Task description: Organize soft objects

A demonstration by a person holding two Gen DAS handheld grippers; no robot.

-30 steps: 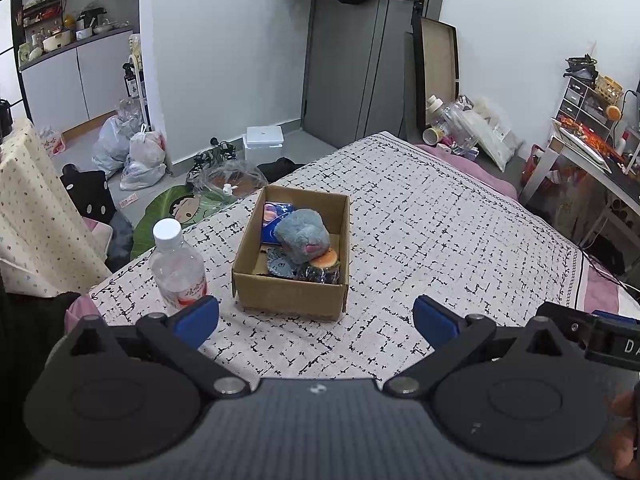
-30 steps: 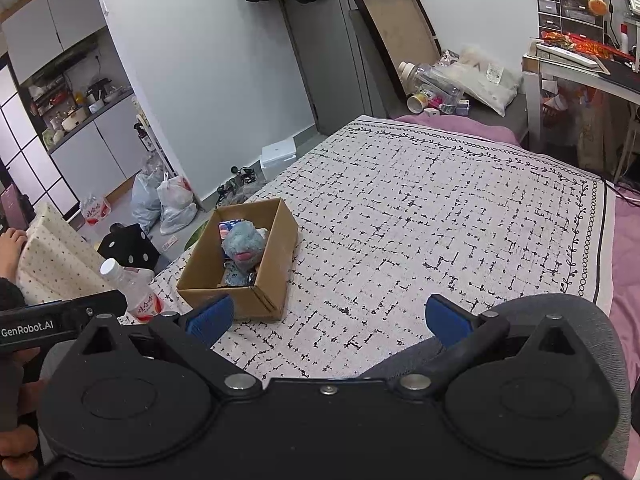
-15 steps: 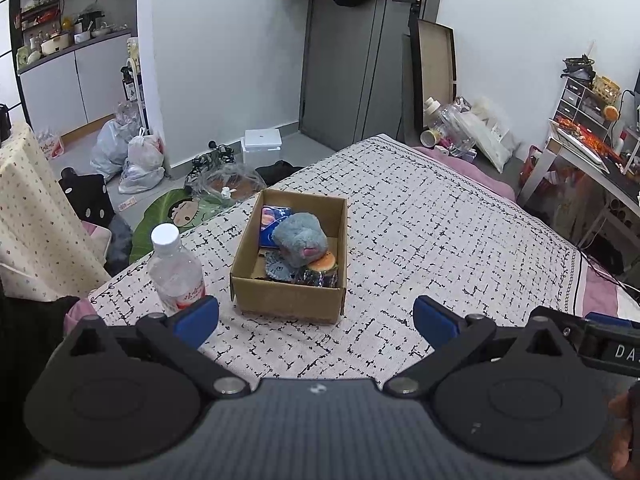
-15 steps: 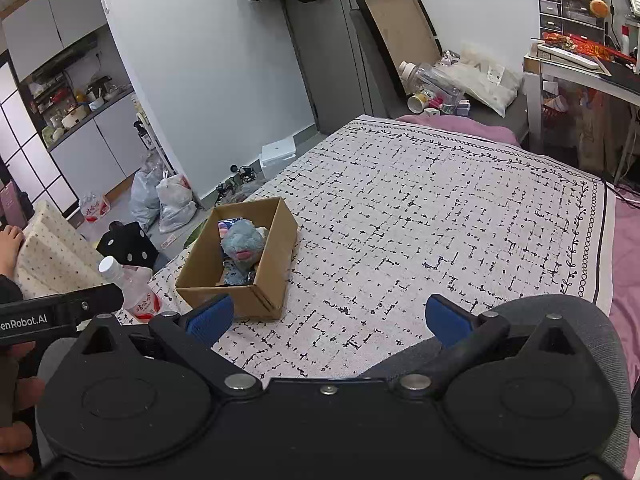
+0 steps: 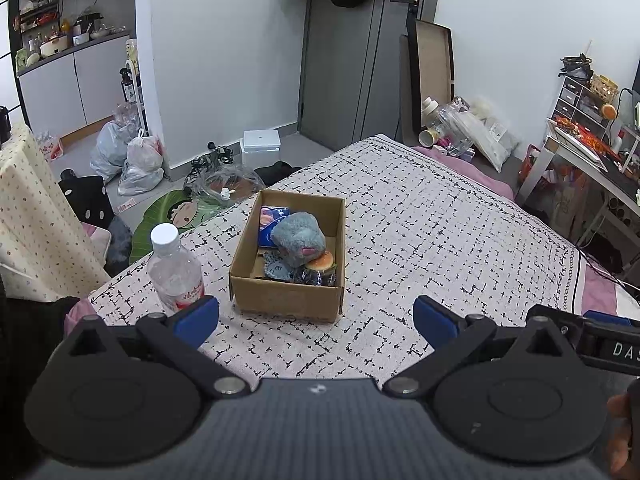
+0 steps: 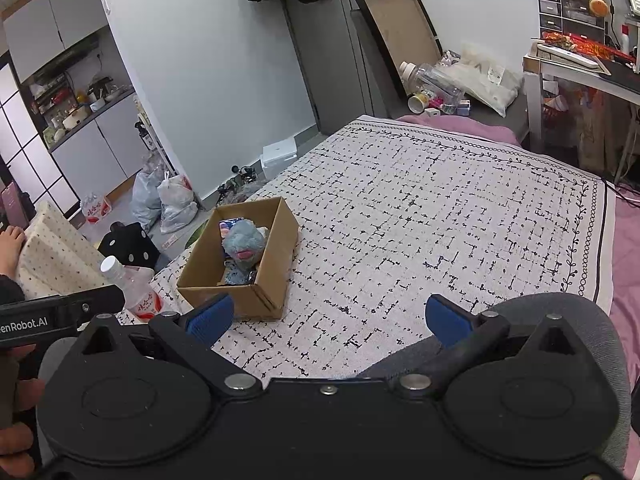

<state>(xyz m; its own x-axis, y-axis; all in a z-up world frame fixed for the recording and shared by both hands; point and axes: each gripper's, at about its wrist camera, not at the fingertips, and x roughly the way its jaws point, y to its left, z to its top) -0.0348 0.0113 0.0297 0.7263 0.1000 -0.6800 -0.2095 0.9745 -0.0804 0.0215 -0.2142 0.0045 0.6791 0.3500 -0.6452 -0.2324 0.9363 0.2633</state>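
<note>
Little has shifted since the earlier frames: both tools hang at almost the same height over the bed, and the carton sits only slightly lower in the left view.

From the left wrist view, the left tool (image 5: 316, 322) has its blue ribbed pads wide apart with nothing between them. Ahead of it an open corrugated cardboard box (image 5: 286, 300) rests on the bed (image 5: 440, 248), whose quilted cover is white with a broken black grid. Inside the box lies a fuzzy grey-blue plush toy (image 5: 298, 238) with a pink patch, atop a flat blue packet (image 5: 271, 220) at the far end. Beside the plush sits a small round bun-shaped toy (image 5: 321, 262); the dark items under it are hard to make out. A clear plastic bottle (image 5: 176, 272) with a white cap stands upright just left of the box, its base hidden by the tool's finger. Knotted rubbish bags (image 5: 136, 160) slump on the floor beyond.

From the right wrist view, the right tool (image 6: 328, 320) is likewise spread and grips nothing. The box (image 6: 272, 264) lies ahead to its left, the plush (image 6: 243, 246) showing above the wall. The bottle (image 6: 136, 292) is partly blocked by the left tool's black body. A grey rounded cushion-like shape (image 6: 560, 320) lies under the right finger, cut off by the frame.
</note>
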